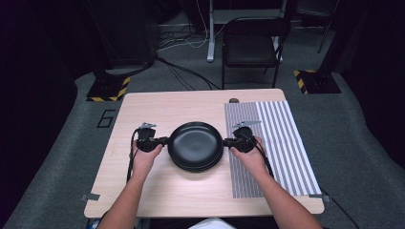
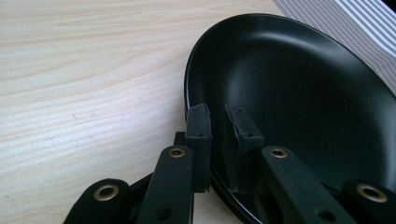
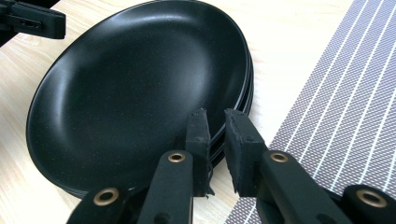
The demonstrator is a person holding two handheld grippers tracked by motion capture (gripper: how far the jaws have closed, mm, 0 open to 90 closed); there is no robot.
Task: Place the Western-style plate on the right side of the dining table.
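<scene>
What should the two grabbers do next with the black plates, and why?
Probably lift the top plate straight up, both sides together. Each gripper, left and right, sits at an opposite rim, jaws nearly closed around the edge. More plates are stacked beneath it, so an even, level lift should free it without dragging the stack along.

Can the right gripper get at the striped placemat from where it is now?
Probably yes. The right gripper sits at the placemat's left edge, jaws closed on the rim of the top plate. The mat beside it is bare, so nothing blocks it; it would only have to let go of the plate first.
</scene>
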